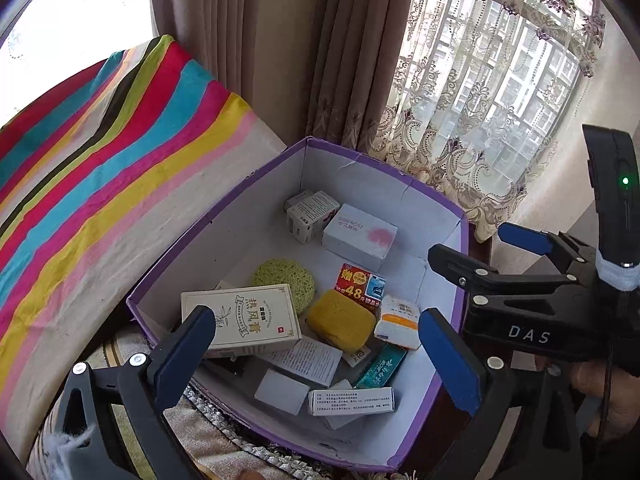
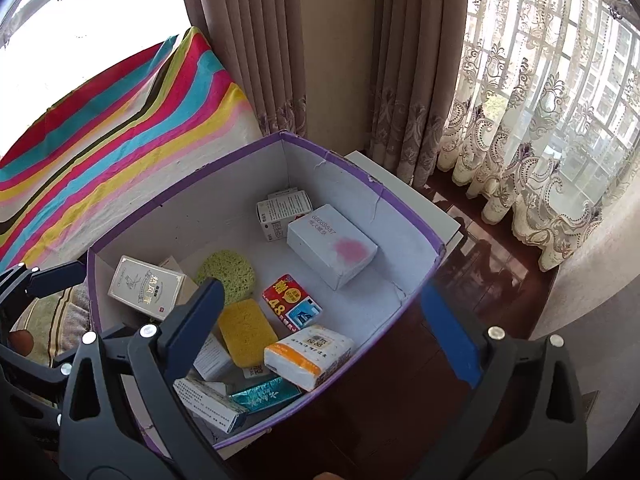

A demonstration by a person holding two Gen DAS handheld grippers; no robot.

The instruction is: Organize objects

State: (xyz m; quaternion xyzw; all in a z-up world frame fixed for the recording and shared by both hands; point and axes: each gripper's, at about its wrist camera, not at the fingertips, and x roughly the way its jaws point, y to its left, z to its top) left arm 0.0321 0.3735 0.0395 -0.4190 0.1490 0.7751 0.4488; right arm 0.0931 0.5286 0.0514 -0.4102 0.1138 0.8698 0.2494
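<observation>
A purple-rimmed cardboard box (image 1: 448,196) (image 2: 404,216) holds several small items: a cream box with Chinese print (image 1: 244,320) (image 2: 144,284), a yellow sponge (image 1: 340,320) (image 2: 246,332), a green round sponge (image 1: 286,282) (image 2: 228,274), a red pack (image 1: 360,284) (image 2: 292,300), a white box with a pink stain (image 1: 360,236) (image 2: 332,246), and a tissue pack (image 1: 398,322) (image 2: 308,354). My left gripper (image 1: 316,356) hovers open and empty over the box's near side. My right gripper (image 2: 320,336) hovers open and empty over the box's near right; it shows in the left wrist view (image 1: 476,254).
A striped cloth (image 1: 104,152) (image 2: 116,132) covers furniture left of the box. Brown curtains (image 1: 256,40) (image 2: 280,40) and a lace curtain (image 1: 488,92) (image 2: 540,120) hang behind. Dark wood floor (image 2: 480,264) lies to the right. A patterned cloth (image 1: 224,452) lies under the box's near edge.
</observation>
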